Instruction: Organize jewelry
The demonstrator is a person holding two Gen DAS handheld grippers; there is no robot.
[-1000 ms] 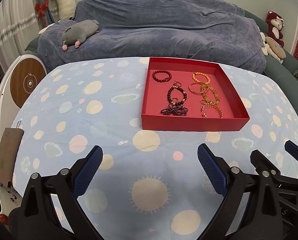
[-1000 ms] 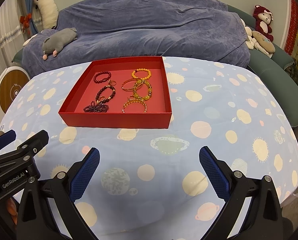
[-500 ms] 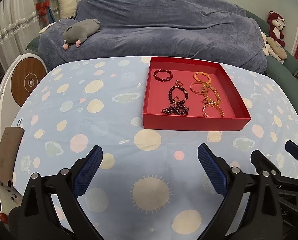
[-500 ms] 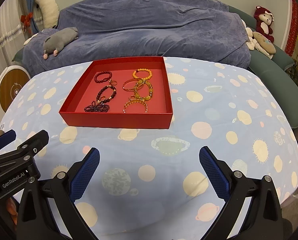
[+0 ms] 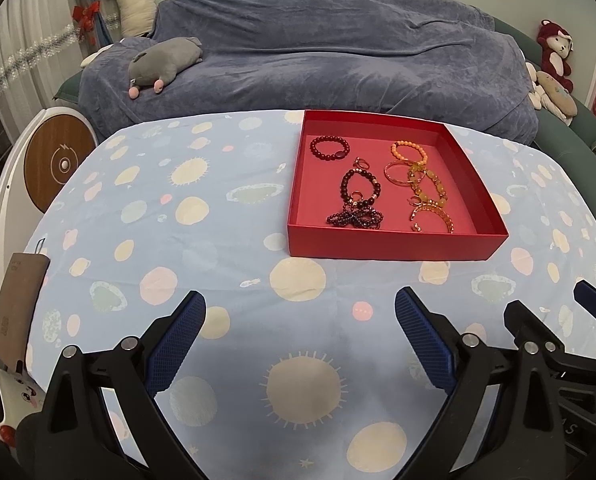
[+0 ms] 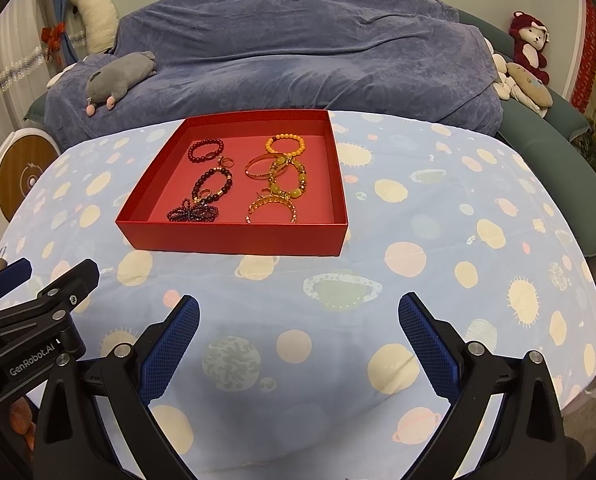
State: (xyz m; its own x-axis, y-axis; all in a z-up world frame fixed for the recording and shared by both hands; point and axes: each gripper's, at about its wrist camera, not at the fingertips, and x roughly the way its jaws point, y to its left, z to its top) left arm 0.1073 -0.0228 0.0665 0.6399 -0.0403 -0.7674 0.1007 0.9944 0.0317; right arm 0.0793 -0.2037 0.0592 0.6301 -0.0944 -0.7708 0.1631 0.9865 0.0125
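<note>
1. Left wrist view: the left claw [image 5: 300, 312] is released, its blue-padded fingers [image 5: 176, 338] spread wide and holding nothing, above the near edge of the worktop [image 5: 146, 220], which wears a pale blue cloth printed with suns and planets.
2. The shallow red cardboard tray [image 5: 390, 246] sits toward the far right part of the worktop. Inside lie a dark red beaded bracelet [image 5: 329, 148] at the far left corner, an orange beaded bracelet [image 5: 410, 150] to its right, and a dark purple bead strand [image 5: 354, 218] by the near wall.
3. A brown paper tag [image 5: 18, 304] hangs at the left edge; its print is too small to read.
4. Right wrist view: the right claw [image 6: 298, 316] is likewise released and empty over the near edge.
5. The red tray [image 6: 234, 238] lies toward the far left, well apart from both claws, with a thin gold bangle [image 6: 264, 166] near its middle.
6. The left claw's black frame [image 6: 30, 344] at the lower left reads "GenRobot.AI".
</note>
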